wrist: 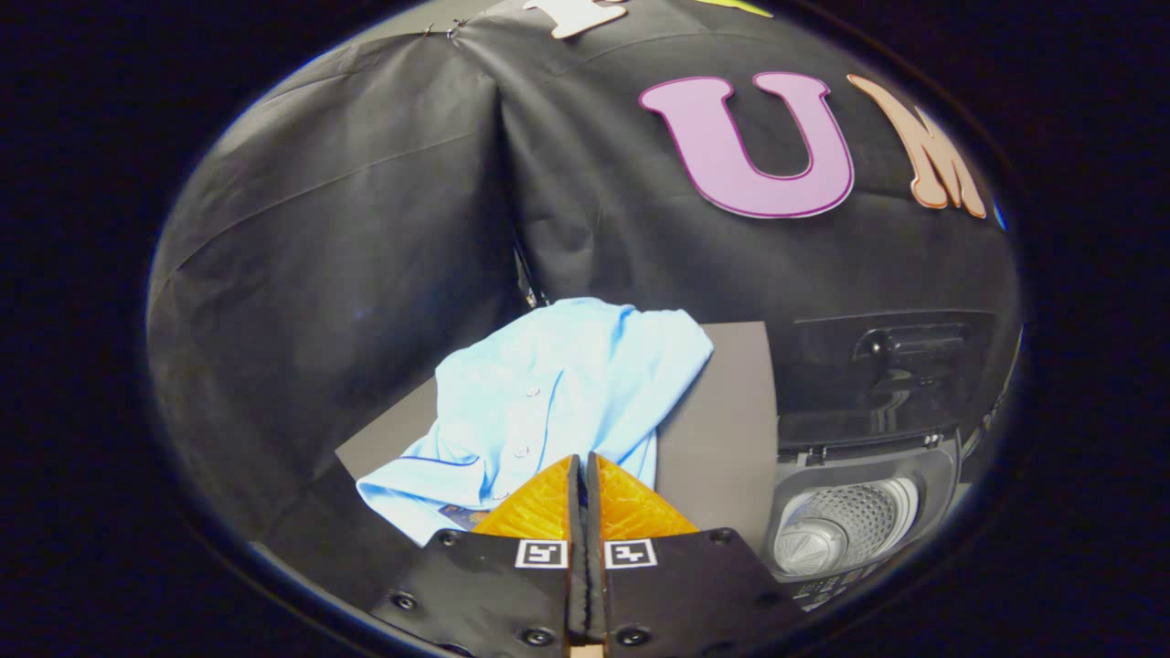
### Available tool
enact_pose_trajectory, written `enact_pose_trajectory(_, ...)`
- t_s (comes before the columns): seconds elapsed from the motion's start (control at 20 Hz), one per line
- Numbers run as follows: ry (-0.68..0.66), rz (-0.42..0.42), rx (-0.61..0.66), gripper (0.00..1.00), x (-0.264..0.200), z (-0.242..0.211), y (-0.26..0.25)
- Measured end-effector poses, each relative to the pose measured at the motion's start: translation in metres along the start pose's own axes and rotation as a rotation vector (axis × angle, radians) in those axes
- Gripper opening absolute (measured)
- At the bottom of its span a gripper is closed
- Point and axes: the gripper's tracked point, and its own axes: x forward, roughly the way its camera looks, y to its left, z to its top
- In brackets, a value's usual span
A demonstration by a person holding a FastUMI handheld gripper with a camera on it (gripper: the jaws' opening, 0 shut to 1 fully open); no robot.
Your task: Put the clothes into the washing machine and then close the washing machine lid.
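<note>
Gripper (582, 461) jaws pressing together empty, light blue shirt (558, 393) lying just ahead on grey desk (722, 429), open-lidded washing machine (859, 512) sitting beside it, partly cut off.

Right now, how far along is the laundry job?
Barely started. The washing machine stands with its lid raised and the drum bare inside, so it is ready for loading. The light blue shirt lies on the grey table just ahead of the claw, whose fingers are closed together on nothing. Left: grab the shirt, load it, shut the lid.
</note>
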Motion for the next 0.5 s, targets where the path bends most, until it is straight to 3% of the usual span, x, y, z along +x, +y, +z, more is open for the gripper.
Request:
enact_pose_trajectory(0.35, -0.053, -0.130, -0.027, 0.01, -0.028, 0.022, -0.053)
enact_pose_trajectory(0.5, -0.076, -0.222, -0.056, 0.01, -0.044, 0.028, -0.099)
